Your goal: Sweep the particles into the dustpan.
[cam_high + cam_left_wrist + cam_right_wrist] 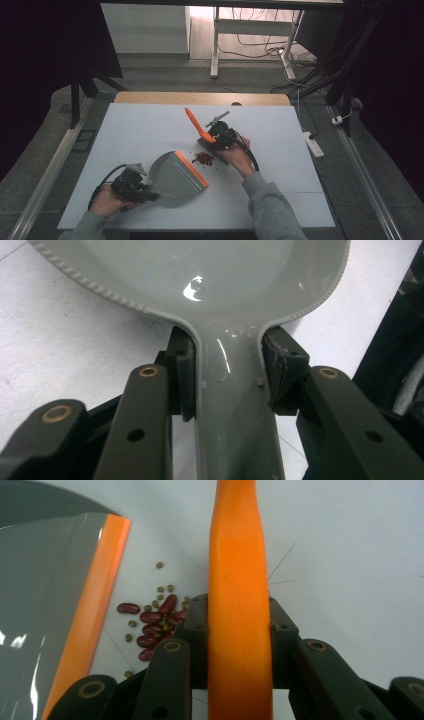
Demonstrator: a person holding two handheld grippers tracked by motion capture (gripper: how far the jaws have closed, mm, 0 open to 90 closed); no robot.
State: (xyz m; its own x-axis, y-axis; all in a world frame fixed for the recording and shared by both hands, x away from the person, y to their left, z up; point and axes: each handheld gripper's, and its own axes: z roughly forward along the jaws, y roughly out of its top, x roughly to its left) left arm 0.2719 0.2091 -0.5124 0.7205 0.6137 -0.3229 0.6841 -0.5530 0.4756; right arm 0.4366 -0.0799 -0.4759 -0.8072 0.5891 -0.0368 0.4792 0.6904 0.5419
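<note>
A grey dustpan [172, 175] with an orange front lip [192, 169] lies on the white table at front left. My left gripper [150, 192] is shut on its grey handle [232, 405], one pad pressing each side. A small pile of red beans and green beans [203, 158] lies just right of the lip. My right gripper [215, 137] is shut on the orange handle [194, 124] of a brush, behind the beans. In the right gripper view the handle [240, 580] runs up between the jaws, with the beans [155, 625] and the dustpan [45, 590] to its left.
The white table cover [150, 130] has bare room at the left, the back and the right. A wooden edge [200, 98] runs along the far side. A power strip [314, 145] lies on the floor at the right, and desk legs with cables [260, 45] stand beyond the table.
</note>
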